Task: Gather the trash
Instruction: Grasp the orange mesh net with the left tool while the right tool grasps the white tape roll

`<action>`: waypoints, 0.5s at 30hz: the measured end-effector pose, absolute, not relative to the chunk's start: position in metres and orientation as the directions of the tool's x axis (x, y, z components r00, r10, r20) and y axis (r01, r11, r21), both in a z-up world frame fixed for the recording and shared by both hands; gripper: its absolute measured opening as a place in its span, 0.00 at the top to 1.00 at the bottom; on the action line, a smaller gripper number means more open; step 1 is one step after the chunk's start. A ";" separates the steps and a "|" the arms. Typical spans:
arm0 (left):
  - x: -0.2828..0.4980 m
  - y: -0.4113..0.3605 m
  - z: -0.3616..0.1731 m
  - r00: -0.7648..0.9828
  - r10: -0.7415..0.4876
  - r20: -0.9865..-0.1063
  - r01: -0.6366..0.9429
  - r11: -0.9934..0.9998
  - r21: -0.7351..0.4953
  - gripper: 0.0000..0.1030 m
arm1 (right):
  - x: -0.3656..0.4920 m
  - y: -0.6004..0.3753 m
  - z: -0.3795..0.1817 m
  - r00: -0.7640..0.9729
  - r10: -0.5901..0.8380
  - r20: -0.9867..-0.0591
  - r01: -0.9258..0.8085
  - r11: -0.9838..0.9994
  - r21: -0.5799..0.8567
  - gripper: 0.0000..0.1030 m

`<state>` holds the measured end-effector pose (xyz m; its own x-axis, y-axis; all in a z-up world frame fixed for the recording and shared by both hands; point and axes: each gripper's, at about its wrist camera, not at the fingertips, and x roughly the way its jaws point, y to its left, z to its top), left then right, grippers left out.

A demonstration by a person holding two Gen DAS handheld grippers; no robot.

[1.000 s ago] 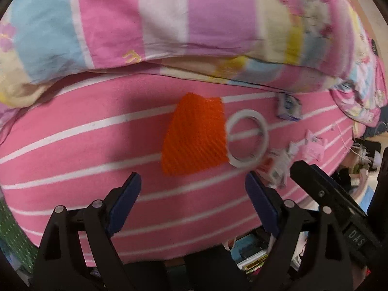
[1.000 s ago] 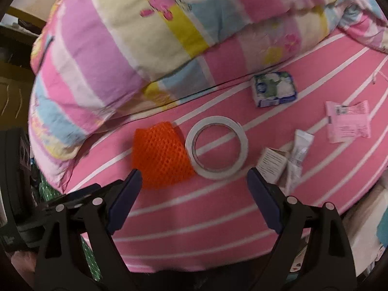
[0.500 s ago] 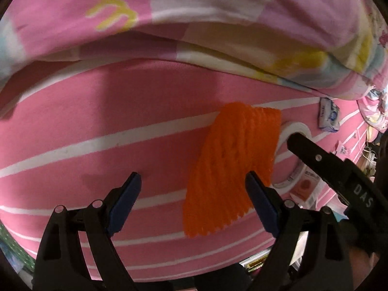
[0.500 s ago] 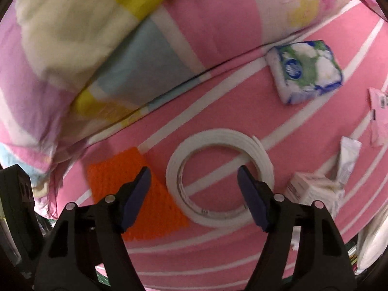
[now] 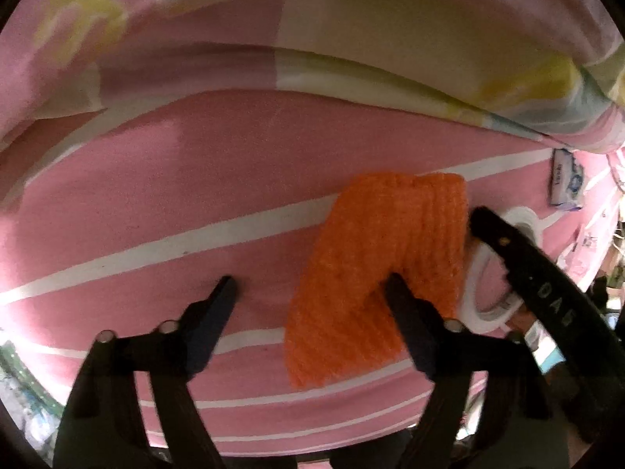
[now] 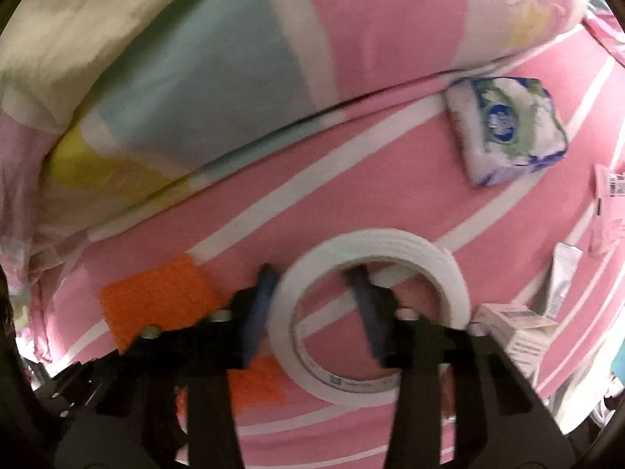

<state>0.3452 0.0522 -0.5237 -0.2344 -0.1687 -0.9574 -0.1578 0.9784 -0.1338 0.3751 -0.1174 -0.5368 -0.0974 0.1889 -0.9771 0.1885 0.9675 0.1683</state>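
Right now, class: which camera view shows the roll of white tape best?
The right wrist view: the tape roll shows as a whole ring, gripper fingers straddling its rim. The left wrist view catches only part of it, behind the other gripper's arm.

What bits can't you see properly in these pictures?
1. Right wrist view: the right gripper covers part of the flat orange mesh net; its jaws have just been closing astride the white tape roll's wall, but blur hides whether they pinch.
2. Same view: the picture's edge cuts off the pink packet.
3. Left wrist view: that gripper's black finger hides half the roll; the blue-and-white tissue pack's print is too small.
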 end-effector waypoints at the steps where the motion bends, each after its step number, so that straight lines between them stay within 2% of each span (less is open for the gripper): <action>1: 0.345 0.053 -0.523 -0.234 -0.166 -0.958 -0.157 0.979 -0.131 0.39 | 0.375 -0.121 -0.536 -0.096 0.193 -0.977 0.192 0.966 0.172 0.78; 2: 0.345 0.055 -0.521 -0.233 -0.167 -0.958 -0.158 0.978 -0.133 0.47 | 0.376 -0.124 -0.535 -0.095 0.195 -0.976 0.194 0.965 0.174 0.81; 4: 0.345 0.055 -0.519 -0.228 -0.179 -0.957 -0.158 0.977 -0.145 0.61 | 0.378 -0.127 -0.532 -0.083 0.203 -0.976 0.196 0.963 0.184 0.82; 5: 0.345 0.056 -0.517 -0.224 -0.199 -0.954 -0.160 0.973 -0.166 0.76 | 0.378 -0.130 -0.530 -0.077 0.209 -0.975 0.199 0.961 0.191 0.83; 7: 0.345 0.053 -0.513 -0.224 -0.214 -0.951 -0.150 0.972 -0.183 0.81 | 0.377 -0.132 -0.525 -0.059 0.224 -0.973 0.200 0.957 0.209 0.83; 8: 0.345 0.053 -0.509 -0.221 -0.217 -0.951 -0.151 0.971 -0.187 0.89 | 0.379 -0.133 -0.520 -0.049 0.233 -0.971 0.199 0.955 0.219 0.84; 15: 0.348 0.047 -0.477 -0.178 -0.274 -0.945 -0.152 0.956 -0.249 0.90 | 0.379 -0.146 -0.477 0.017 0.284 -0.959 0.176 0.943 0.282 0.85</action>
<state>0.3476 0.0474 -0.4766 -0.1784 -0.2743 -0.9450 -0.1523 0.9565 -0.2489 0.3790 -0.1456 -0.4773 0.0168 0.2838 -0.9587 0.1760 0.9431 0.2822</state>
